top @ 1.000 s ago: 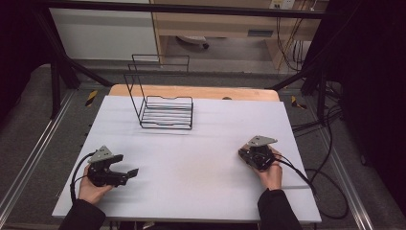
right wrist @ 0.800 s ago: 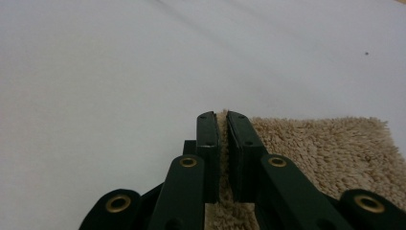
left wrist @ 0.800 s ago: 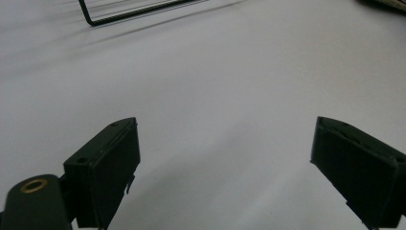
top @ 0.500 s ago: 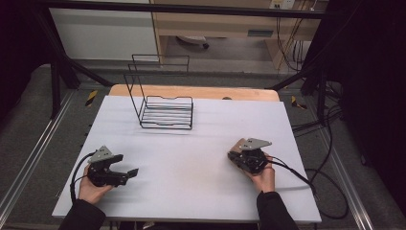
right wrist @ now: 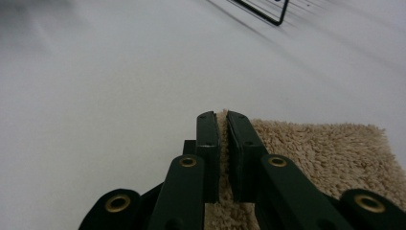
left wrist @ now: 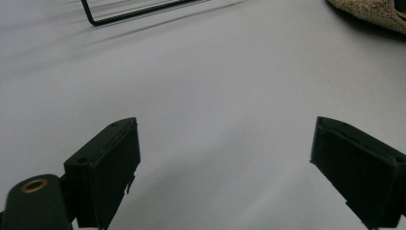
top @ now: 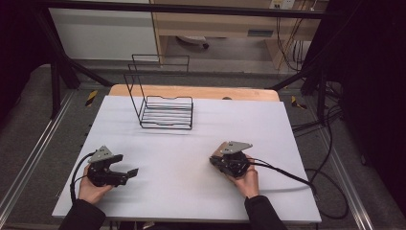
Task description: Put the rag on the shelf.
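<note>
A beige fluffy cloth (right wrist: 330, 153) lies on the white table under my right gripper (right wrist: 222, 117), whose jaws are shut on the cloth's edge. From above, that gripper (top: 214, 163) sits right of the table's middle, with a sliver of the cloth (top: 218, 152) showing at its far side. My left gripper (top: 131, 175) rests at the front left, open, pointing right, with nothing between its jaws. In the left gripper view the gripper (left wrist: 225, 153) looks over bare table, and a corner of the cloth (left wrist: 373, 12) shows at the top right.
A black wire rack (top: 163, 108) stands at the back of the white table (top: 201, 129), its base also visible as the rack (left wrist: 139, 12) and the rack (right wrist: 268, 12). A wooden board (top: 191, 91) lies behind the table. Cables (top: 287, 175) trail off to the right.
My right gripper has slid leftward across the table with the cloth in its jaws. The left gripper has stayed where it was.
</note>
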Demonstrator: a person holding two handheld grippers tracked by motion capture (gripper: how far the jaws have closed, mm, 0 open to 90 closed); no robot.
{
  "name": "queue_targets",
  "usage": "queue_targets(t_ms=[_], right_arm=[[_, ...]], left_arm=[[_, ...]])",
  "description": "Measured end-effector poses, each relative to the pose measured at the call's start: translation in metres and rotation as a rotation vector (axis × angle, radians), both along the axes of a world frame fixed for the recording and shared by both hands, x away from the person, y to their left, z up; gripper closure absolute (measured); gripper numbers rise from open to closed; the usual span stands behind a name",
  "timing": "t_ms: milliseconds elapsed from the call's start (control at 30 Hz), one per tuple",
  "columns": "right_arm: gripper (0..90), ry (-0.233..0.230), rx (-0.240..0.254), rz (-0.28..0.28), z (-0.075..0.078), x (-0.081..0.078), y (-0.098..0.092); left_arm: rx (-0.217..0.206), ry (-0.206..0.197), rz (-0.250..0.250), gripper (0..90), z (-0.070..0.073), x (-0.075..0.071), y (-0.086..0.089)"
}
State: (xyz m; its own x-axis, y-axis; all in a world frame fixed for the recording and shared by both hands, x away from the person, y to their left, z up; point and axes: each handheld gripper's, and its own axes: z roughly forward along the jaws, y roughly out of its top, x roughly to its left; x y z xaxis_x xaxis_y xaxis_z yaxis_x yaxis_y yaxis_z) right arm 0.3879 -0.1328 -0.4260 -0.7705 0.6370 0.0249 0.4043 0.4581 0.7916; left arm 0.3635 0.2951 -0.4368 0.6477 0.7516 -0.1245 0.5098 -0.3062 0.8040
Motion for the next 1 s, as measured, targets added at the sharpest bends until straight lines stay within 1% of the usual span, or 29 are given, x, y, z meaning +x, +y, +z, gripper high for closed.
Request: queue_targets(t_ms=[33, 100, 133, 200, 233, 267, 333, 433, 700, 800, 867, 1000], right_arm=[[84.4, -0.001, -0.004, 0.006, 0.0, 0.0, 0.003], [84.4, 0.006, 0.005, 0.015, -0.001, -0.001, 0.009], [84.4, 0.006, 0.005, 0.015, -0.001, -0.001, 0.009], [84.4, 0.005, 0.001, 0.032, -0.001, -0.002, 0.018], [84.4, 0.005, 0.001, 0.032, -0.001, -0.002, 0.018], [84.4, 0.011, 0.007, 0.042, -0.001, -0.002, 0.023], [84.5, 0.012, 0.001, 0.056, -0.001, -0.003, 0.029], [84.5, 0.016, 0.006, 0.073, -0.001, -0.005, 0.037], [84.3, 0.024, -0.009, 0.138, -0.004, -0.012, 0.059], [84.3, 0.031, -0.008, 0.15, -0.005, -0.014, 0.063], [84.3, 0.033, -0.016, 0.169, -0.008, -0.017, 0.07], [84.3, 0.048, -0.016, 0.196, -0.01, -0.021, 0.077]], left_arm=[[0.0, 0.0, 0.0, 9.8, 0.0, 0.0, 0.0], [0.0, 0.0, 0.0, 9.8, 0.0, 0.0, 0.0], [0.0, 0.0, 0.0, 9.8, 0.0, 0.0, 0.0], [0.001, -0.001, 0.0, 9.8, 0.0, 0.0, 0.0], [0.001, -0.001, 0.0, 9.8, 0.0, 0.0, 0.0], [0.001, -0.001, 0.0, 9.8, 0.0, 0.0, 0.0], [0.001, -0.001, 0.0, 9.8, 0.0, 0.0, 0.0], [0.002, 0.0, 0.001, 9.8, 0.0, 0.0, 0.0], [0.004, -0.001, 0.0, 9.8, 0.001, 0.0, 0.0], [0.004, -0.002, 0.0, 9.8, 0.001, 0.0, 0.0], [0.004, -0.002, 0.0, 9.8, 0.001, 0.0, 0.0], [0.005, -0.002, 0.0, 9.8, 0.001, 0.0, 0.0]])
